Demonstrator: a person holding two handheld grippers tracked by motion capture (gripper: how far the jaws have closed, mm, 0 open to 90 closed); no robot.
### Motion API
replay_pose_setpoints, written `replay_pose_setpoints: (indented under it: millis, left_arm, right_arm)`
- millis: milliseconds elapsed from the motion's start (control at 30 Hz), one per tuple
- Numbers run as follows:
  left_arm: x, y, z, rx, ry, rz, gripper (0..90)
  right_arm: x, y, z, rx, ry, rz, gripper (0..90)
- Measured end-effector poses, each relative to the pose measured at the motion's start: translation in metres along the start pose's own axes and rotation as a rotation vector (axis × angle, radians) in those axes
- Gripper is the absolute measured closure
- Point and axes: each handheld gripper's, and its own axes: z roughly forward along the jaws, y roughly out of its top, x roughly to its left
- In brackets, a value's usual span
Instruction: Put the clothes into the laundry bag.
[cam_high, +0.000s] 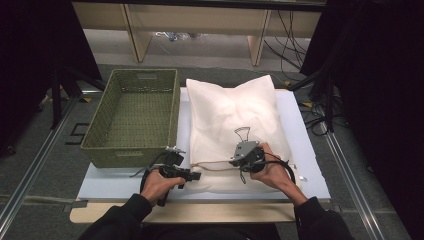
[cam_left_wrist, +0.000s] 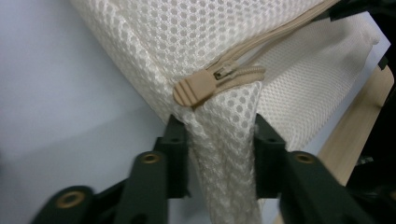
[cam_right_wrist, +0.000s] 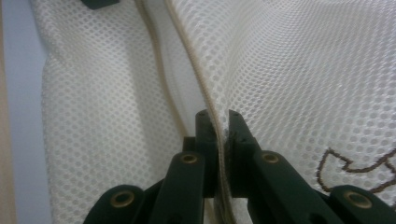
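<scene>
Two grippers work at the near edge of a cream mesh pillow cover (cam_high: 235, 120) that lies on a white board (cam_high: 312, 150) atop the table. At about nine o'clock from the pillow cover stands a green woven basket (cam_high: 132, 117), touching the cover's left side or just beside it; which, I cannot tell.

At roughly seven o'clock from the cover's middle, the left gripper (cam_high: 192, 175) sits at the cover's near left corner. In the left gripper view its jaws stand on either side of a folded ridge of mesh at that corner, with the fabric filling the gap between them (cam_left_wrist: 224, 149); both inner faces appear to press on it, so it is grasping the corner. At twelve o'clock from those jaws lies the tan zipper pull (cam_left_wrist: 194, 88), at the end of the beige zipper (cam_left_wrist: 280, 32) that runs off toward two o'clock.

At about six o'clock from the cover's middle, the right gripper (cam_high: 240, 161) rests on the cover's near edge. In the right gripper view its jaws are clenched on the zipper's beige edge (cam_right_wrist: 219, 154), which runs up between them toward eleven o'clock. Brown stitching (cam_right_wrist: 355, 168) shows at four o'clock.
</scene>
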Motion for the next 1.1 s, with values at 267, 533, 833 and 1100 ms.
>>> replay_pose_setpoints:
  millis: [267, 533, 833, 1100]
  left_arm:
    - [0.004, 0.001, -0.01, -0.045, -0.087, -0.066, 59.2]
    - [0.005, 0.003, -0.015, -0.029, -0.102, -0.056, 62.0]
    - [-0.006, 0.005, -0.02, -0.044, -0.036, 0.015, 62.2]
    - [-0.006, 0.008, -0.027, -0.073, -0.078, -0.006, 60.5]
  right_arm:
    - [-0.003, -0.008, 0.013, 0.052, 0.017, 0.03, 86.7]
    - [-0.003, -0.008, 0.015, 0.054, 0.01, 0.018, 86.6]
    - [-0.004, -0.008, 0.014, 0.05, 0.016, 0.01, 86.6]
    - [-0.004, -0.008, 0.014, 0.051, 0.018, 0.028, 86.6]
